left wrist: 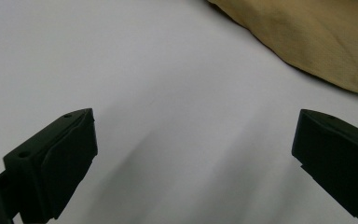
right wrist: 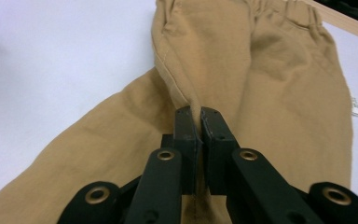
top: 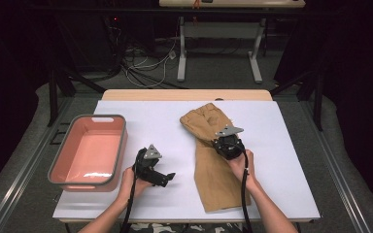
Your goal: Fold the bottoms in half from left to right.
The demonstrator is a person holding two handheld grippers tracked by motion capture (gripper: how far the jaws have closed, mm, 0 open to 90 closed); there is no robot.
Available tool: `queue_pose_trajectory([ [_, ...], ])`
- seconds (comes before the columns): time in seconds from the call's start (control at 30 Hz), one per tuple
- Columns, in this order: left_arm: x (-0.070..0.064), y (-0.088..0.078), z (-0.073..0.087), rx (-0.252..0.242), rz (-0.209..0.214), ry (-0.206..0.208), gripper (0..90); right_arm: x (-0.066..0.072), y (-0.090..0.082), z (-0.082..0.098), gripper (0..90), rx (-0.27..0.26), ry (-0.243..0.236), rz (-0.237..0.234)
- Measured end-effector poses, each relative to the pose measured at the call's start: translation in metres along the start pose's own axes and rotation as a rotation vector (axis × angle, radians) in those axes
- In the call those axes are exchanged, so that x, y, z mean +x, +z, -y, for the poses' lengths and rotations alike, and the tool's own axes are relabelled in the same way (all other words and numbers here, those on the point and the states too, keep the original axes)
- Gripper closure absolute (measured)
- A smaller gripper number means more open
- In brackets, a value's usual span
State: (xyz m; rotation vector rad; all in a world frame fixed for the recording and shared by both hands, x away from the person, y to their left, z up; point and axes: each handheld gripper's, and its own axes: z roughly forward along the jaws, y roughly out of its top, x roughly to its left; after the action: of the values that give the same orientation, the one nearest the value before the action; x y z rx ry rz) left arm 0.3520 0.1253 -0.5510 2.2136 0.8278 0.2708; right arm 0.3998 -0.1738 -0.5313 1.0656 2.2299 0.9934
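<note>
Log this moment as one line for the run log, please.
right gripper: shut on tan trousers | left gripper: open, over white table | pink bin: empty

No readable text, label, brand, number or sign anywhere in these views. Nothing printed on the tan trousers, the pink tub at the left edge of the table, or the white table.
</note>
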Motion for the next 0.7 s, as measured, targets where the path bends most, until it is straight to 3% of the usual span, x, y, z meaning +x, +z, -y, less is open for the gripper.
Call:
queue_pose_trajectory([
  [0.7, 0.0, 0.002, 0.0, 0.006, 0.007, 0.003, 0.0, -0.034, 0.0, 0.011, 85.9, -0.025, 0.095, 0.083],
])
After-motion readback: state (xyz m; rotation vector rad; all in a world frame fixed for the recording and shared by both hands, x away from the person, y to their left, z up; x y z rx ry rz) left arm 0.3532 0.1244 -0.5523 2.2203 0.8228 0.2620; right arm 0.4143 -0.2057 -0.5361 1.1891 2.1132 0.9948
